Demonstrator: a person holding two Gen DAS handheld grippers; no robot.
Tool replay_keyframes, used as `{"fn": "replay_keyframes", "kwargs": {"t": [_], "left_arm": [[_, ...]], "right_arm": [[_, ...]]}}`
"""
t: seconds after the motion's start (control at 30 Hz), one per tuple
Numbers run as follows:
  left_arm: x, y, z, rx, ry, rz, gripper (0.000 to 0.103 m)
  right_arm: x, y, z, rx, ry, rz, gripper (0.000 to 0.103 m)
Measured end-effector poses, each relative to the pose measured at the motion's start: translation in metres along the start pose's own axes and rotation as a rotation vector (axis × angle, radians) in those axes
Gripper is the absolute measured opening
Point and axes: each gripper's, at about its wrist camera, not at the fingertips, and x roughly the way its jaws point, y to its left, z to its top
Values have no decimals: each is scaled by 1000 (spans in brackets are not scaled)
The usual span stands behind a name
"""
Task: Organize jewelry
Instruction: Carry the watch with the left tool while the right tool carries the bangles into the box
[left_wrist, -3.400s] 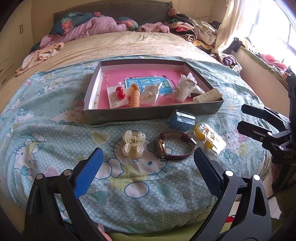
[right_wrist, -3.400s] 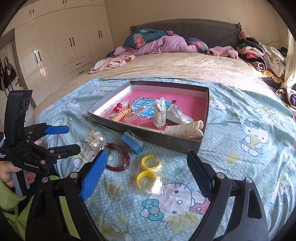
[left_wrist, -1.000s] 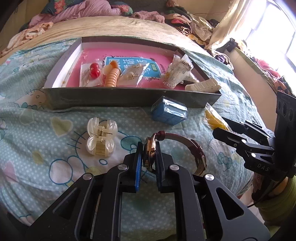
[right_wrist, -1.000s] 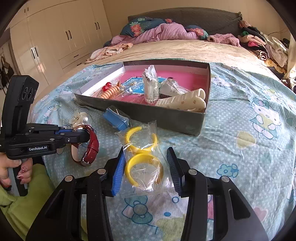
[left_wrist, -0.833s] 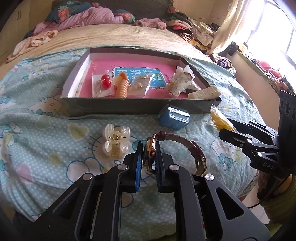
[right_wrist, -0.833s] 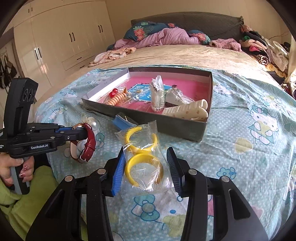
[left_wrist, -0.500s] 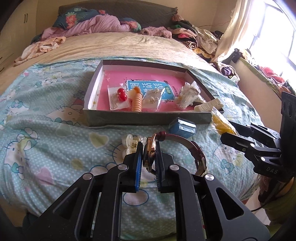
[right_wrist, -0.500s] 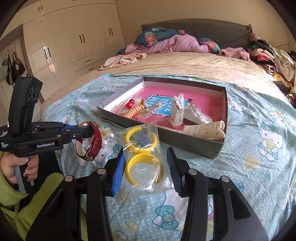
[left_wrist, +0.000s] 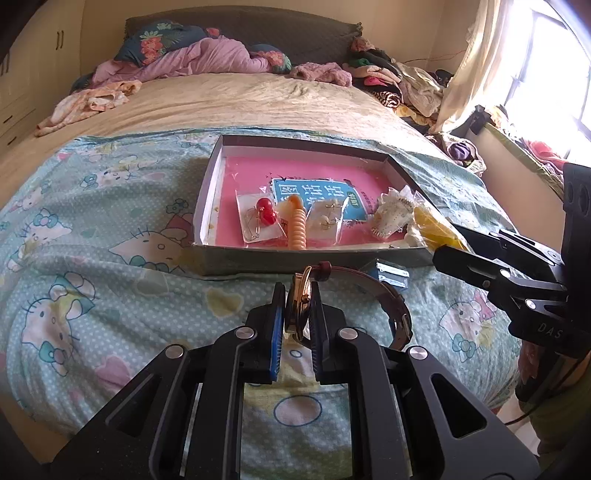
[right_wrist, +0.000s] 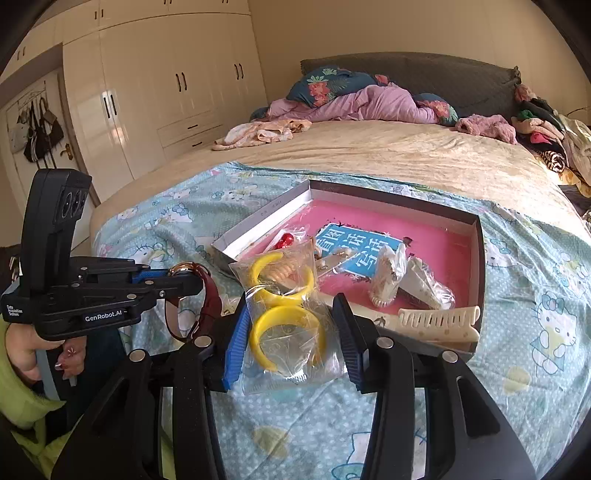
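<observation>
We read "GenRobot.AI" on the left tongs (right_wrist: 192, 282), "DAS" on the right tongs (left_wrist: 448, 245), and unreadable Chinese characters on the box's blue card (left_wrist: 317, 195).

In the left wrist view a box (left_wrist: 207, 206) lies mid-frame on the bed (left_wrist: 92, 288); packets (left_wrist: 255, 218) sit along its near wall inside. A small case (left_wrist: 391, 275) lies just below its lower-right corner.

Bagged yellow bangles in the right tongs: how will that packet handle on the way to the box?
The clear bag looks thin and crinkly, so it probably sags and may slip in the right tongs. The two yellow bangles look rigid and light, likely shifting inside. It should land flat in the box rather than roll.
</observation>
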Motion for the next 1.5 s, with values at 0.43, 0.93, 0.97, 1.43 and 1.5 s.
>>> {"fn": "replay_keyframes", "kwargs": {"t": [0.43, 0.93, 0.97, 1.43, 1.5], "left_arm": [[18, 19, 29, -16, -6, 23, 6], [51, 32, 53, -38, 20, 38, 6], [52, 33, 54, -37, 22, 41, 6], [62, 36, 57, -27, 23, 51, 6], [63, 37, 58, -28, 23, 47, 6]], "right_arm": [[26, -13, 20, 9, -12, -17, 42], [60, -23, 33, -10, 14, -52, 42], [62, -23, 33, -14, 15, -54, 42], [93, -28, 37, -54, 63, -90, 43], [94, -29, 37, -46, 67, -90, 45]]}}
